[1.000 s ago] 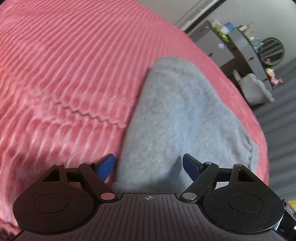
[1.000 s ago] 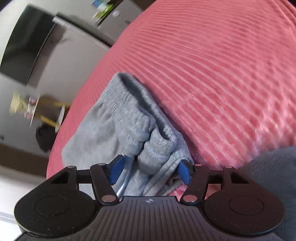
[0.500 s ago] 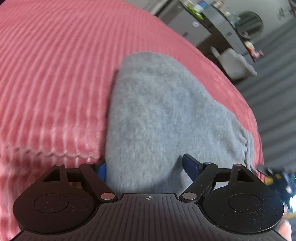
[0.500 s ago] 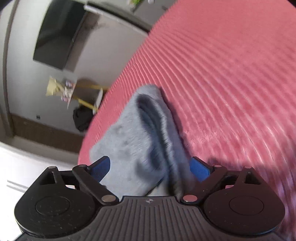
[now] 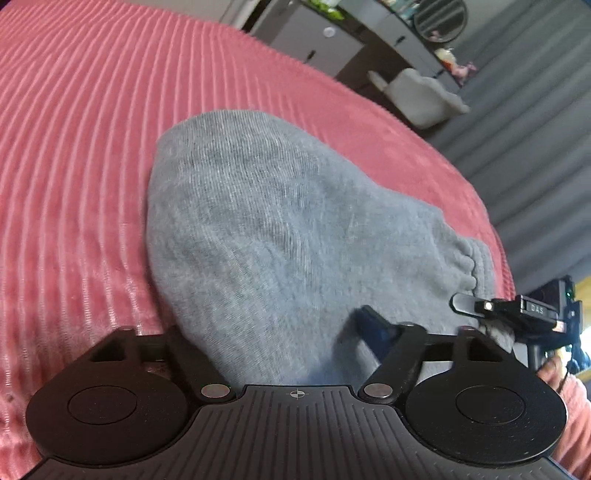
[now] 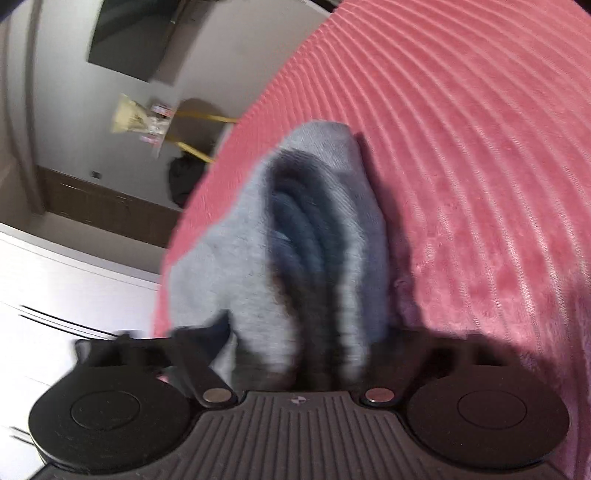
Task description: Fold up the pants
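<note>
The grey pants lie bunched on the ribbed pink bedspread. My left gripper has its jaws wide apart around the near edge of the cloth, and its left finger is hidden under the fabric. In the right wrist view the pants rise as a folded ridge with dark inner layers. My right gripper straddles this end with its jaws apart; the image is blurred. The right gripper also shows at the right edge of the left wrist view.
A dresser with a round mirror and a white chair stand beyond the bed's far edge. A wall-mounted dark screen, a small table with clutter and white cabinets are off the bed's left side.
Both grippers have lowered and pushed in around the pants. The right jaws, narrower a second ago, have spread. The pants now fill more of both views and the right gripper has come into the left view.
</note>
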